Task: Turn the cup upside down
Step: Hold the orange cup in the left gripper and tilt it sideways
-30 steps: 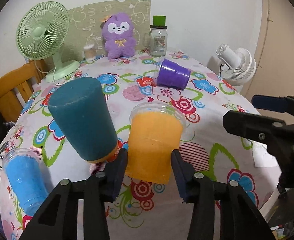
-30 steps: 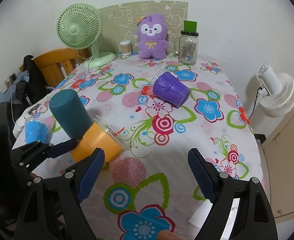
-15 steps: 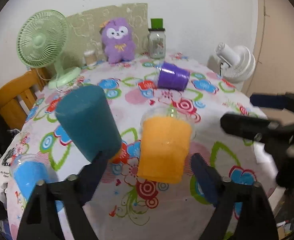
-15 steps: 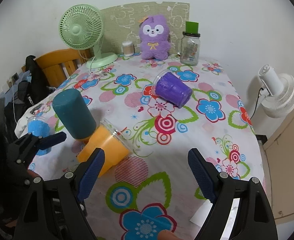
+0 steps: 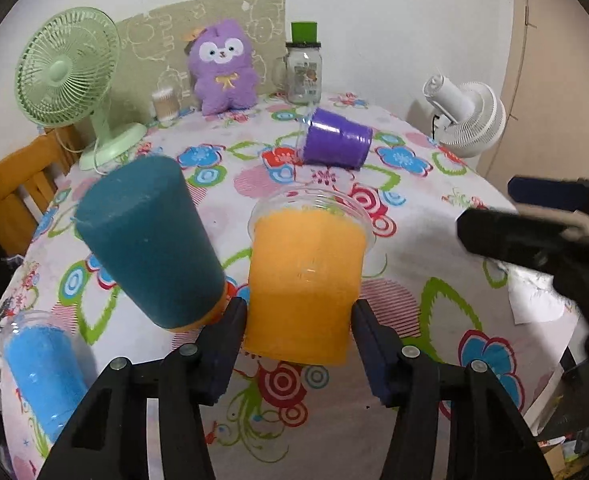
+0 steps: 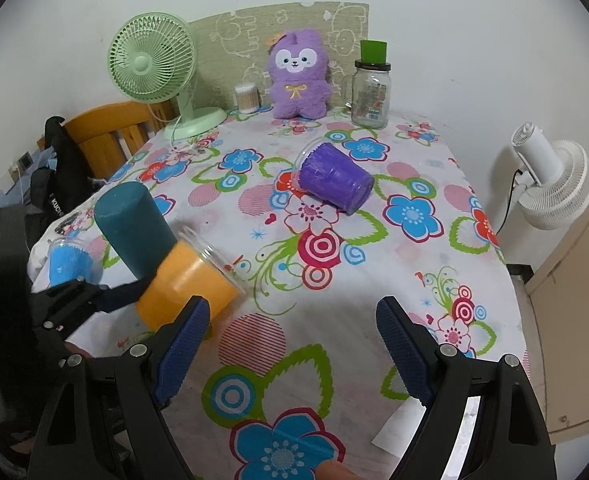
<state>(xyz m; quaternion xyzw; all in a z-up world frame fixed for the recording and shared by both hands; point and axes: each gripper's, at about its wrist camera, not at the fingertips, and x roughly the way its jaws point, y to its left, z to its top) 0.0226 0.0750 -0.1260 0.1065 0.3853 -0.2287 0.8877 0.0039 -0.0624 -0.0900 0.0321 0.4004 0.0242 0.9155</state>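
The orange cup is held near its base between the two fingers of the left gripper, whose jaws are pressed against its sides. In the left wrist view the rim is seen pointing away from the camera; in the right wrist view the cup is seen tilted, rim up and towards the middle of the bench. Whether the cup rests on the cloth or is lifted slightly clear cannot be told. The grasp is judged to be made, while the turning over is judged to be barely begun: the rim is not yet facing down.

The right gripper is held spread wide above bare cloth, with nothing between its fingers.

Just beside the orange cup, a teal cup is seen standing inverted, apparently already turned. A purple cup is lying on its side farther back, and a blue cup is seen at the near left edge, its rim apparently upward. If every cup is meant, three are judged to be left. What remains for the orange cup is the full rotation and the setting down on its rim.
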